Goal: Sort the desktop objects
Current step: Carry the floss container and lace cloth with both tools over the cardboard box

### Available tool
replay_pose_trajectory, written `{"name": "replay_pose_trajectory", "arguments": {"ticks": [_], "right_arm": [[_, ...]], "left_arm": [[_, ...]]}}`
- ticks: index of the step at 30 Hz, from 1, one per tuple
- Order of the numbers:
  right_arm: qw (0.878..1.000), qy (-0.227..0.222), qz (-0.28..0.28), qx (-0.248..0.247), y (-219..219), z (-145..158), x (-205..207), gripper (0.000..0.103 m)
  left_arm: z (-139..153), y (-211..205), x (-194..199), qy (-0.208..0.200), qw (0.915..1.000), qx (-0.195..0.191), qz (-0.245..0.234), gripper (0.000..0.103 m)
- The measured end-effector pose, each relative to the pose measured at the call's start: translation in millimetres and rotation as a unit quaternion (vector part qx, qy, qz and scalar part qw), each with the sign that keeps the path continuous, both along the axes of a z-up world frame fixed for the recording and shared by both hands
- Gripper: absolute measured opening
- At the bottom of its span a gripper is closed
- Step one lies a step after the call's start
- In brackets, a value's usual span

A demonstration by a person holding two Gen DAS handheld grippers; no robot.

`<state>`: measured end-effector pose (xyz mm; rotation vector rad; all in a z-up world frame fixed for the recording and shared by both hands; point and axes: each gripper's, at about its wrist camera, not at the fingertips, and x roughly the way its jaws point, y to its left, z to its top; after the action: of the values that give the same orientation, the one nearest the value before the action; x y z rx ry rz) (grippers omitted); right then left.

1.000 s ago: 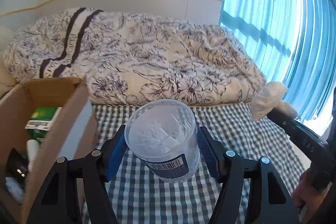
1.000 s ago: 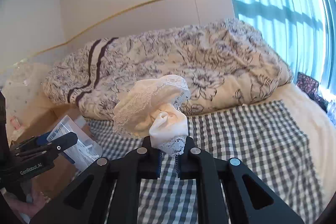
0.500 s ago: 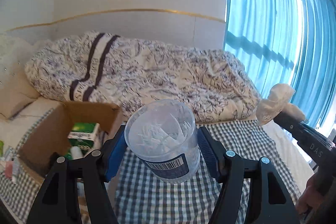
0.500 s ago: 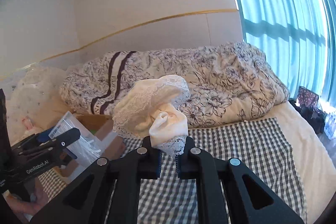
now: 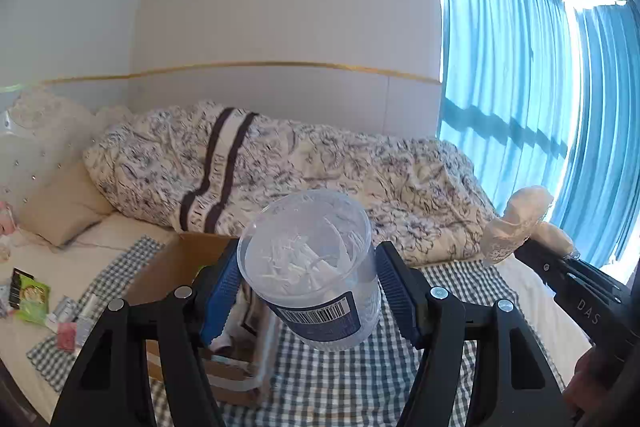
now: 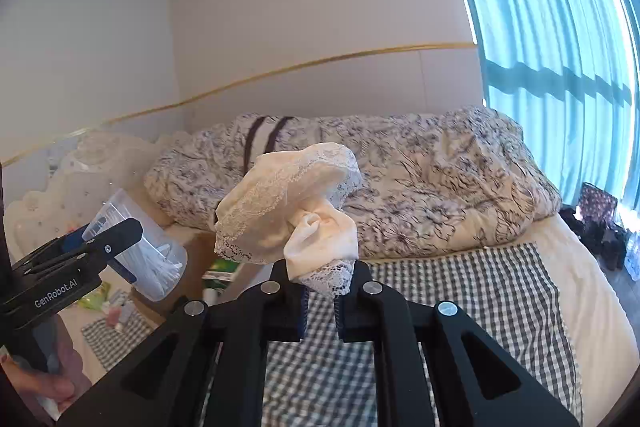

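My left gripper [image 5: 306,285] is shut on a clear plastic jar [image 5: 310,267] of white cotton swabs with a blue barcode label, held up above the bed. The same jar [image 6: 140,251] shows at the left of the right wrist view. My right gripper [image 6: 320,297] is shut on a cream lace cloth [image 6: 288,215], which bunches up above the fingers; that cloth [image 5: 516,223] appears at the right of the left wrist view. An open cardboard box [image 5: 176,263] sits below and behind the jar on the checked cloth [image 5: 460,291].
A crumpled floral duvet [image 5: 320,171] lies along the wall. Small packets and a green pouch [image 5: 34,297] are scattered on the bed at left, beside a pillow [image 5: 60,203]. Blue curtains [image 5: 520,87] hang at the right. The box [image 6: 224,267] holds a green carton.
Both grippers have risen and pulled back with their loads. The box has dropped lower in view and more of the bed and wall now shows.
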<state>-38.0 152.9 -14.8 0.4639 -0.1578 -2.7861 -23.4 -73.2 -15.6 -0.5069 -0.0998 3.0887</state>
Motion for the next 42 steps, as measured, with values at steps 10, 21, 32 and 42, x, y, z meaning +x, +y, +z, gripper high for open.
{"name": "replay_pose_trajectory", "arguments": {"ticks": [10, 21, 32, 42], "right_arm": [[0.999, 0.023, 0.026, 0.007, -41, 28, 26, 0.009], [0.998, 0.033, 0.057, 0.015, -87, 41, 32, 0.009], [0.996, 0.029, 0.083, 0.030, -129, 36, 6, 0.009], [0.995, 0.009, 0.093, 0.044, -162, 17, -34, 0.009]], "left_arm": [[36, -38, 39, 0.036, 0.9988, -0.013, 0.030, 0.068], [50, -81, 59, 0.048, 0.9972, -0.014, 0.056, 0.068], [43, -116, 39, 0.039, 0.9964, -0.015, 0.074, 0.068], [18, -142, -7, 0.014, 0.9969, -0.018, 0.075, 0.068]]}}
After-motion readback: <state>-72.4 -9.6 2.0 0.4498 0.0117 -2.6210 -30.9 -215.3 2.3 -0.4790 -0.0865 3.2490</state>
